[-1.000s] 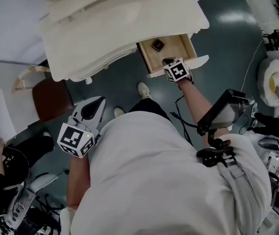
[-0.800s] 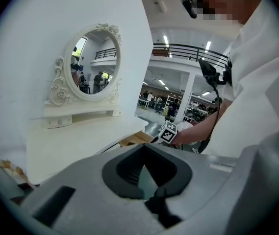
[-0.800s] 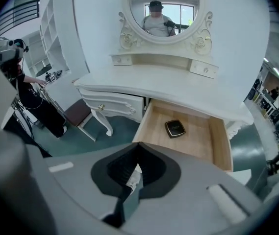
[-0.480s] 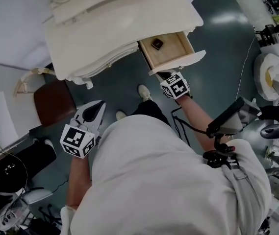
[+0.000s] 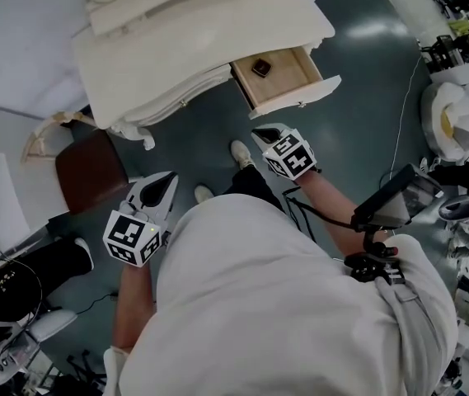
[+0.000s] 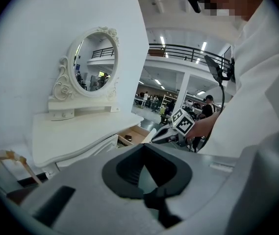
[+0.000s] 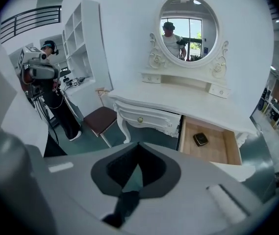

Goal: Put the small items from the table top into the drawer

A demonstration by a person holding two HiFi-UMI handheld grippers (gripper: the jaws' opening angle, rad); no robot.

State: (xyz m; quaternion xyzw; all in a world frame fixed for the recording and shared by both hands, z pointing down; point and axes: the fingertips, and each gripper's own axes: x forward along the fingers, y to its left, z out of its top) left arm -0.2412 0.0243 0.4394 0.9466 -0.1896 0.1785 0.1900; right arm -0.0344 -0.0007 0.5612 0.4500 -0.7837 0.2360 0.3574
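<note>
**A:** Grippers at that moment?

**B:** The right gripper [image 5: 260, 134] was fully closed and empty. It hung near the front of the drawer [image 5: 300, 102], at about its 7 o'clock, and wasn't touching it. The left gripper [image 5: 166, 180] was also closed on nothing, well away at the right one's 8 o'clock, with the chair [image 5: 90, 170] at its 10 o'clock.

**A:** Where was the item?

**B:** A small dark item [image 5: 260, 67] lay flat inside the open drawer, toward its 11 o'clock corner. The table top [image 5: 201, 31] looked bare in both gripper views, with only the mirror [image 7: 188, 26] at the back.

**A:** So what was the step?

**B:** My read was that the drop-off was done and the drawer was left to close, if wanted. Best way was to put the closed tips on the middle of the drawer front and push straight toward 11 o'clock. It needed slowing at the end so the item didn't slide. An off-centre push risked jamming the drawer.
</note>
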